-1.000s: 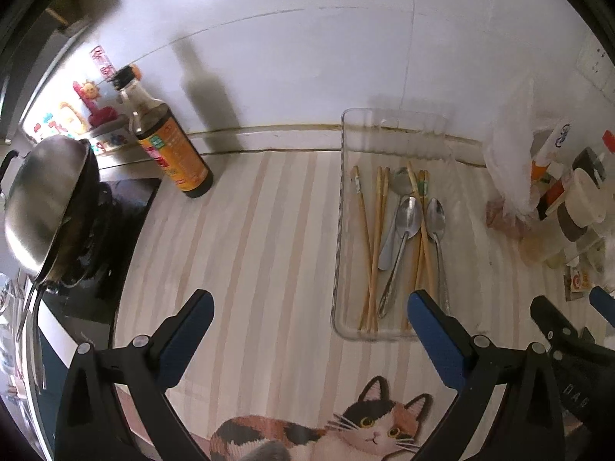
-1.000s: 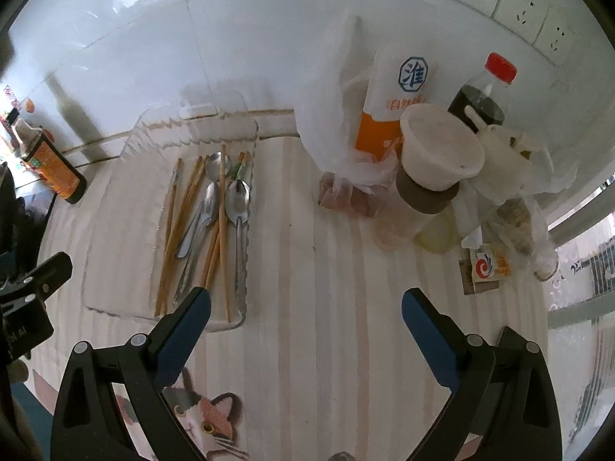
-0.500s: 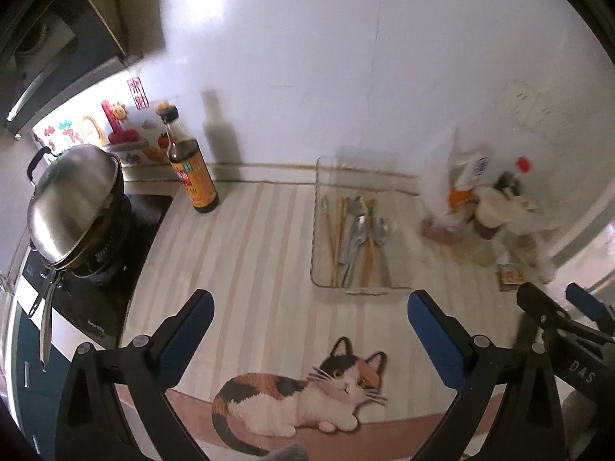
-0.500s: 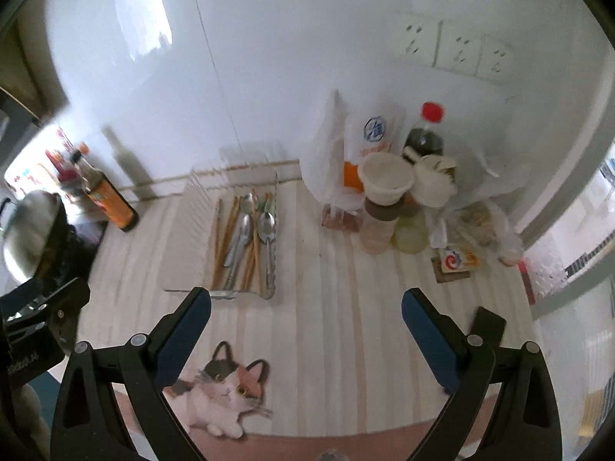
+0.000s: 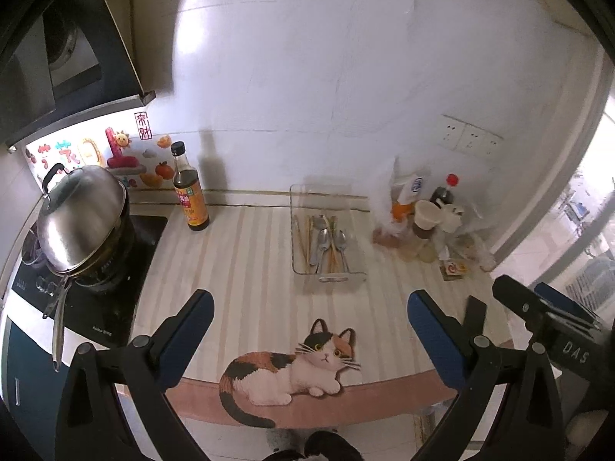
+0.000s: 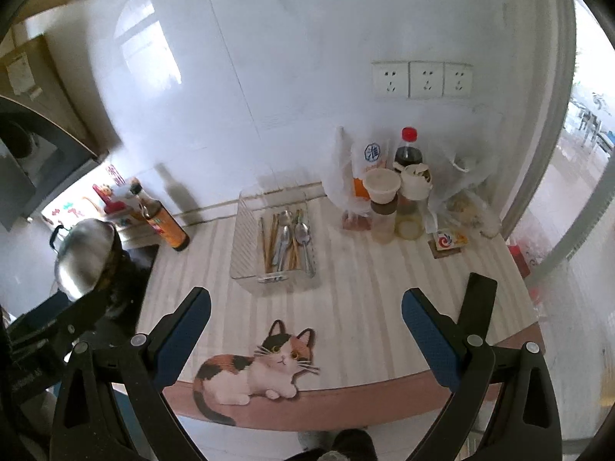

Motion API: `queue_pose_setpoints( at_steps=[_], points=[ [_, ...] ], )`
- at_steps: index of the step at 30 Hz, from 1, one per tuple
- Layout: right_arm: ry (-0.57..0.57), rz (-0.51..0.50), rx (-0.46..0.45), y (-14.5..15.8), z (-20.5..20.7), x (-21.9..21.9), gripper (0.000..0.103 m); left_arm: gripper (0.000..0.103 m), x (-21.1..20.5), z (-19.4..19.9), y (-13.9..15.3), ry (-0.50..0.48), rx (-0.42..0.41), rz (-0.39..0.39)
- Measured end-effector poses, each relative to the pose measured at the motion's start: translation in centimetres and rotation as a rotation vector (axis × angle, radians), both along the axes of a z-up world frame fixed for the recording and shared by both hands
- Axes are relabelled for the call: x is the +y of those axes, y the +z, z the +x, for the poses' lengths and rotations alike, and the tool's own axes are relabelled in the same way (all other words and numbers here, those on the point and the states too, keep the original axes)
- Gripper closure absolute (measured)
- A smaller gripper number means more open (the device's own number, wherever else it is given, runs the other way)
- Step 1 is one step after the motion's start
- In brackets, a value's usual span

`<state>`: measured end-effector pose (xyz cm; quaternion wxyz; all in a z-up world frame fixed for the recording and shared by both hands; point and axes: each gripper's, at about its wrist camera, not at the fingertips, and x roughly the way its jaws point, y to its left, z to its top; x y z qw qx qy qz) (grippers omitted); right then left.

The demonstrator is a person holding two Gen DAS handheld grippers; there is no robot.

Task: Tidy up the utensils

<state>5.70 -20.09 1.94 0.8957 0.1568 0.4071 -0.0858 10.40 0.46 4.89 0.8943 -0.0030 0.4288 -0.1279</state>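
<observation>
Spoons [image 5: 326, 239] and chopsticks [image 5: 305, 236] lie jumbled together in the clear tray [image 5: 326, 279] at the back of the table [image 6: 357, 280], handles crossing. That is the trouble spot: pull one spoon and a chopstick could ride up with it and flick out. The light tray may slide too, towards the cluttered jars and bags [image 6: 407, 199] just beside it. Further left, the sauce bottle [image 5: 190, 192] stands tall and tippable. Both grippers, left [image 5: 307, 330] and right [image 6: 305, 324], hang well back over the cat mat [image 6: 269, 361], jaws spread wide, holding nothing.
</observation>
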Motion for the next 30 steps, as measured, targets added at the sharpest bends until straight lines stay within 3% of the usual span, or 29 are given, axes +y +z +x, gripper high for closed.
queue_pose_setpoints(
  at_steps=[9,30],
  points=[
    [0.015,-0.038,-0.023,2.0,-2.6,1.9,0.002,0.0,1.4,-2.2,1.0,0.007,-0.001,-0.027],
    [0.065,-0.084,0.017,2.2,-1.1,1.0,0.002,0.0,0.7,-1.8,0.4,0.043,0.017,0.015]
  ],
)
